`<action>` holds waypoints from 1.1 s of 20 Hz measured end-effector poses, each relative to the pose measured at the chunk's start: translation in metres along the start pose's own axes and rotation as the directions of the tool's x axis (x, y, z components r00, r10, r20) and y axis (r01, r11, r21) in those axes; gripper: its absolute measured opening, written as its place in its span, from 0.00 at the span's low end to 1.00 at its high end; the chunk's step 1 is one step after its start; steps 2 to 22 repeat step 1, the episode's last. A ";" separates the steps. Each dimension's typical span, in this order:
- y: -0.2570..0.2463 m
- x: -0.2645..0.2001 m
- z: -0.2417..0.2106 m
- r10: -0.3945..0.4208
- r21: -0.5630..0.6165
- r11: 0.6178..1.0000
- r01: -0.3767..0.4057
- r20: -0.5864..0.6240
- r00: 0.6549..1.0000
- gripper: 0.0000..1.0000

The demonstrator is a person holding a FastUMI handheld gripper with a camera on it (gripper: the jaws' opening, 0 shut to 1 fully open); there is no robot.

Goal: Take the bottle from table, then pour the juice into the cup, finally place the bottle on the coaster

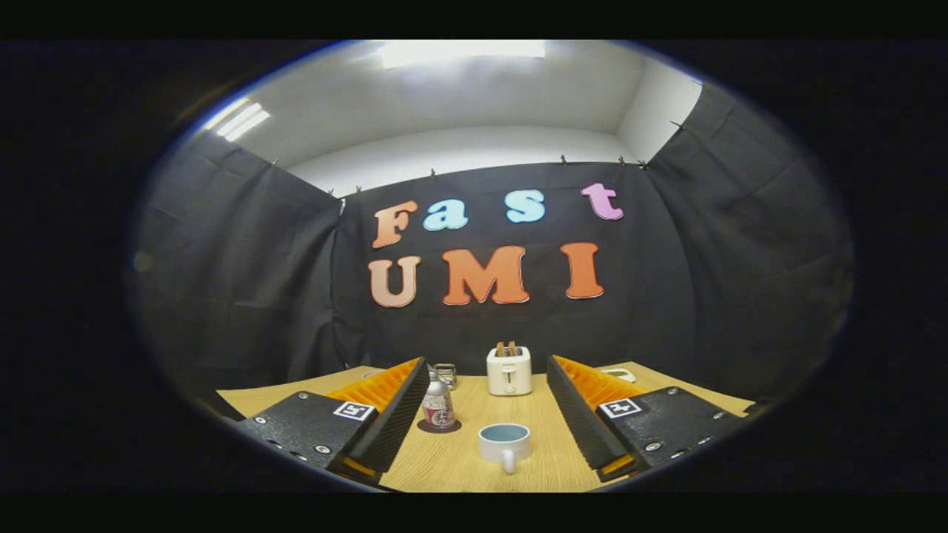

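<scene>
Bottle (438,405) on coaster (438,426), claw (489,370) open

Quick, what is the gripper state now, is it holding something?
Gripper: open, holding nothing; the cup sits between its fingers, untouched.

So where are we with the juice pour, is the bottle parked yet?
The bottle stands upright on the dark coaster, so placing looks done. Whether the cup holds juice can't be told. The gripper is open, fingers wide apart and gripping nothing, with the cup between them. Nothing visible is left.
</scene>
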State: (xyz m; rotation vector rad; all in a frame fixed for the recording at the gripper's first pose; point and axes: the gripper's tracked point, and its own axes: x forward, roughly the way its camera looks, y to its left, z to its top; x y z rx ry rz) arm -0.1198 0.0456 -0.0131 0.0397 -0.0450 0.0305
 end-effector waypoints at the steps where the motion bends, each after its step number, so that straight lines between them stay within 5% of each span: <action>1: 0.000 -0.002 0.003 0.003 -0.007 1.000 -0.003 0.007 1.000 0.94; 22: 0.000 -0.002 0.003 0.003 -0.007 1.000 -0.003 0.007 1.000 0.94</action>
